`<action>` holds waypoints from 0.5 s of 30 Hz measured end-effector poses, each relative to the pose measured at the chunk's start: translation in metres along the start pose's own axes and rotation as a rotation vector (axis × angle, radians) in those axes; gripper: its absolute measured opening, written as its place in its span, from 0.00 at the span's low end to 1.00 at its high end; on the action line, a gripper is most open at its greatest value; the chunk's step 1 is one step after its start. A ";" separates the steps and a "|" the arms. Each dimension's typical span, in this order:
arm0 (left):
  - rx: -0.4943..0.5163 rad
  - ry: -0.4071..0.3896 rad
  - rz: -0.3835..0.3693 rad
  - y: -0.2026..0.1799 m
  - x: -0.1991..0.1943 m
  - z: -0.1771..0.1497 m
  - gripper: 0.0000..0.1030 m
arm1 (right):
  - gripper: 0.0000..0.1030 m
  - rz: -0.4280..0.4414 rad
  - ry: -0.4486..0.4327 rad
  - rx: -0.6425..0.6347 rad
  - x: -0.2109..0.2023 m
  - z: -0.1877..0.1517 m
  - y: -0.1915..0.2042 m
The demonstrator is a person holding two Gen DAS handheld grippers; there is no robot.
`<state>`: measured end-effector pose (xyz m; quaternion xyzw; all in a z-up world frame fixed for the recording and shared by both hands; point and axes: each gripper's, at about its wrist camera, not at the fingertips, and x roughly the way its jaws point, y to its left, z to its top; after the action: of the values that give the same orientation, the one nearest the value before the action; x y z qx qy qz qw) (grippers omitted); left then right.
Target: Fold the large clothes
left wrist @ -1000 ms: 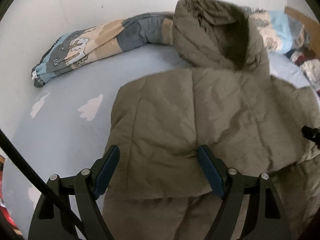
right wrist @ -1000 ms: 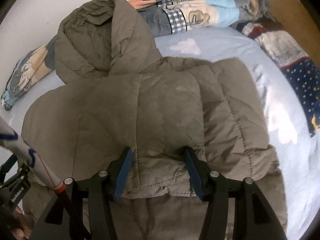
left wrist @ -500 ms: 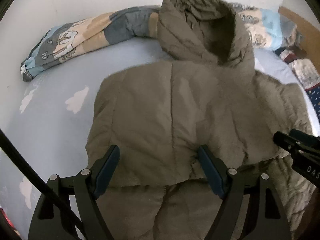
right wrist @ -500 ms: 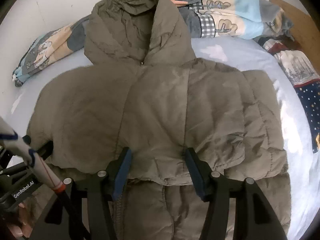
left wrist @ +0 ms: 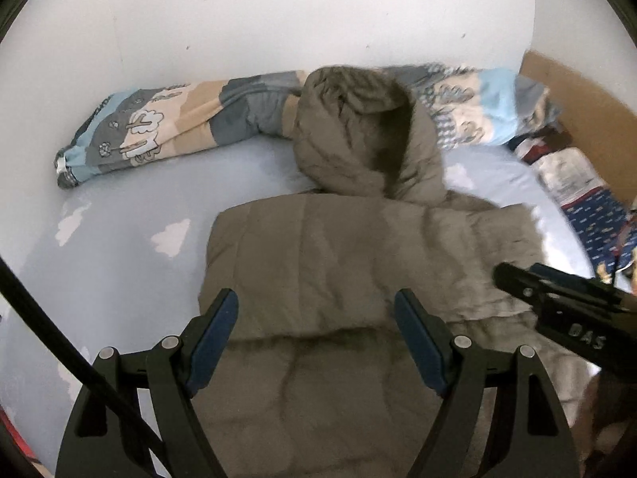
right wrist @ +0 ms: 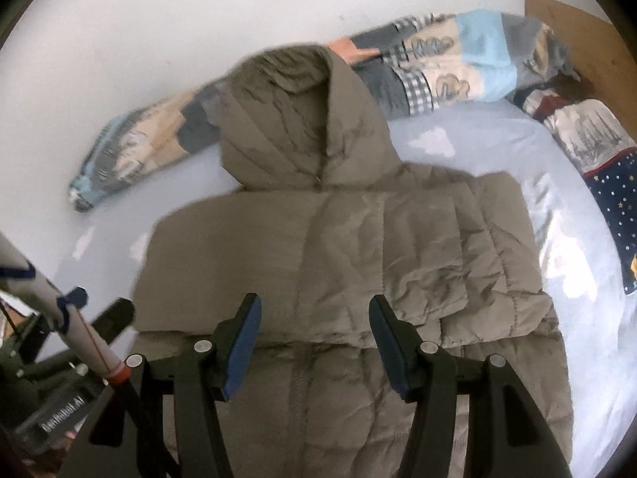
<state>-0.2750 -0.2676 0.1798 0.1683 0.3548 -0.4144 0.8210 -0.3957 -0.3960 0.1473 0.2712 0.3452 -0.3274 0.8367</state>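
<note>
Jacket (right wrist: 358,247) folded on bed (left wrist: 131,199); left claw (left wrist: 316,314) gaping, right claw (right wrist: 314,316) gaping, both empty.

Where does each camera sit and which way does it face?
Left wrist: on the left gripper, angled down at the olive jacket; its open blue-padded fingers and the right gripper's tip show.
Right wrist: on the right gripper, angled down over the jacket; its open fingers and the left gripper's edge show.
Shared: jacket, hood, blue sheet, patterned bedding.

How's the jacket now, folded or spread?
Partly folded: the jacket has its sleeves turned in over the front, their edges crossing it. Hood still laid out flat.
</note>
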 end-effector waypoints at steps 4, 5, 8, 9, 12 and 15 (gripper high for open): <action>0.019 0.026 0.014 -0.006 -0.025 -0.005 0.77 | 0.60 -0.006 -0.066 -0.050 -0.033 -0.012 0.002; 0.024 0.013 0.027 -0.004 -0.033 -0.006 0.77 | 0.60 -0.014 -0.075 -0.051 -0.037 -0.014 0.000; 0.014 -0.013 0.033 0.011 -0.040 -0.011 0.77 | 0.61 -0.026 -0.076 -0.003 -0.041 -0.012 -0.021; 0.000 -0.020 0.042 0.019 -0.036 -0.013 0.77 | 0.61 -0.032 -0.077 0.017 -0.040 -0.012 -0.027; -0.049 0.013 0.048 0.043 -0.013 -0.018 0.77 | 0.61 -0.077 -0.077 0.040 -0.034 -0.012 -0.040; -0.108 0.029 0.051 0.067 0.009 -0.019 0.77 | 0.61 -0.086 -0.058 0.063 -0.023 -0.013 -0.045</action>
<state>-0.2264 -0.2219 0.1587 0.1387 0.3840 -0.3712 0.8340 -0.4463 -0.4075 0.1460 0.2727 0.3218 -0.3813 0.8226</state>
